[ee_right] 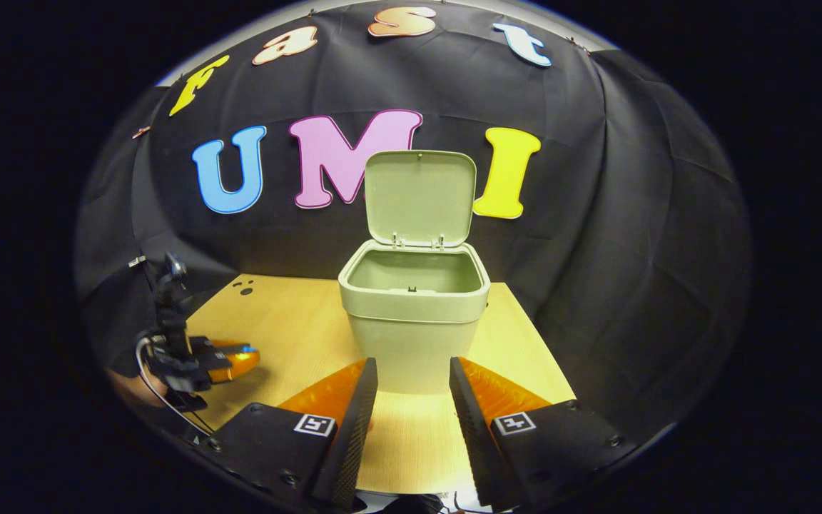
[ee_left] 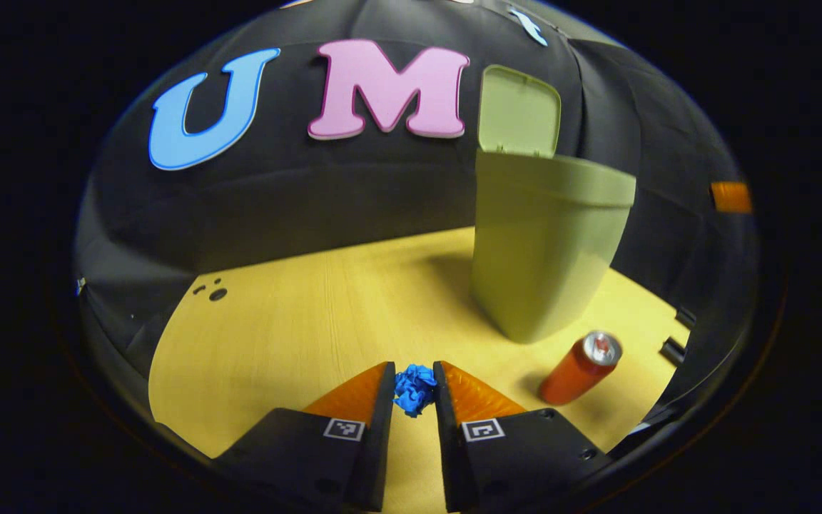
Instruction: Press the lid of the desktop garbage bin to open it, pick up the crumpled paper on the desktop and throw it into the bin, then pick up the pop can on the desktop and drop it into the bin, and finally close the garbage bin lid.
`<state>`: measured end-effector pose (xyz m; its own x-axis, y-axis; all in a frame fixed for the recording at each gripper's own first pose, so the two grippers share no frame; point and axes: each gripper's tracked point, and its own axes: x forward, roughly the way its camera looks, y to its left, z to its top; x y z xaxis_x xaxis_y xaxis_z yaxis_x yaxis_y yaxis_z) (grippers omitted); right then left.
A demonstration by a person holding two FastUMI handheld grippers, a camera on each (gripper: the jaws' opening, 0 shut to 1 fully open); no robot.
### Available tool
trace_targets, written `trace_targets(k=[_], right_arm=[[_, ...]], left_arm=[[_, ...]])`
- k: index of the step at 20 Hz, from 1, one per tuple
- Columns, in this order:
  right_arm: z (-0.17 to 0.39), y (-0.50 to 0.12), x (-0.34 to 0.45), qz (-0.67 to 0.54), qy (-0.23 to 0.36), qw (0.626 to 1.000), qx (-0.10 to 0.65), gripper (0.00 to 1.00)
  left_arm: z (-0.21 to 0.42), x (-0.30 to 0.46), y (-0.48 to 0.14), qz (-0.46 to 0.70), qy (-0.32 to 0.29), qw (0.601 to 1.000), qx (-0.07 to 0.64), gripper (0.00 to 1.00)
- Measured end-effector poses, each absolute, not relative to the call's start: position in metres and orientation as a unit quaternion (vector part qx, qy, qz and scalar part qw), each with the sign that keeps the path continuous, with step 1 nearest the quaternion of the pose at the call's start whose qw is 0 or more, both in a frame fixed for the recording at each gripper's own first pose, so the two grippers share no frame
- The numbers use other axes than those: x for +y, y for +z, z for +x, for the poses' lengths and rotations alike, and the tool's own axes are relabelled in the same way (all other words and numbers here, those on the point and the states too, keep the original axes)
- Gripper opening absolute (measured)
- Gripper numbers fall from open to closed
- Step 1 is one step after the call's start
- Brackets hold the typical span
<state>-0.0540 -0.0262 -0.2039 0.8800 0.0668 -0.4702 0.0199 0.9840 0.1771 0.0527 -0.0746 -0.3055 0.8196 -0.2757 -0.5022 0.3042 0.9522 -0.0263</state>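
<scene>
Paper (ee_left: 414, 389) is sitting between your left gripper (ee_left: 413, 385) fingers, which are closing on it, so you can carry it to the bin (ee_left: 546, 250) at two o'clock, lid (ee_left: 518, 111) standing open. Can (ee_left: 581, 368) is waiting at three o'clock. Your right gripper (ee_right: 411, 392) is hanging open before the bin, keeping clear.

Light yellow wooden tabletop (ee_left: 290, 328) has a pale green plastic bin (ee_left: 543, 250) standing on it, lid up, with an orange pop can (ee_left: 577, 371) just beside the bin and blue crumpled paper (ee_left: 414, 389) a bit farther off.
</scene>
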Motion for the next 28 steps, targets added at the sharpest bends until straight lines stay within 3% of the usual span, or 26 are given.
trace_targets(k=[9,14,17,20,21,28], right_arm=[[-0.075,-0.233,-0.032,0.104,-0.001,0.956,0.274,0.66],[-0.078,-0.232,-0.036,0.091,-0.006,0.959,0.269,0.66],[-0.079,-0.231,-0.037,0.090,-0.007,0.960,0.266,0.63],[-0.082,-0.231,-0.045,0.083,-0.015,0.961,0.265,0.66],[-0.084,-0.231,-0.049,0.084,-0.018,0.960,0.265,0.63],[-0.082,-0.231,-0.065,0.086,-0.033,0.960,0.263,0.66]], left_arm=[[0.105,-0.149,-0.146,-0.033,-0.207,0.970,0.122,0.35],[0.121,-0.202,-0.106,-0.023,-0.252,0.964,0.080,0.35],[0.131,-0.238,-0.099,-0.017,-0.280,0.957,0.071,0.35],[0.141,-0.266,-0.106,-0.018,-0.298,0.951,0.078,0.35],[0.145,-0.275,-0.112,-0.018,-0.303,0.949,0.085,0.36],[0.171,-0.302,-0.162,0.003,-0.307,0.942,0.136,0.35]])
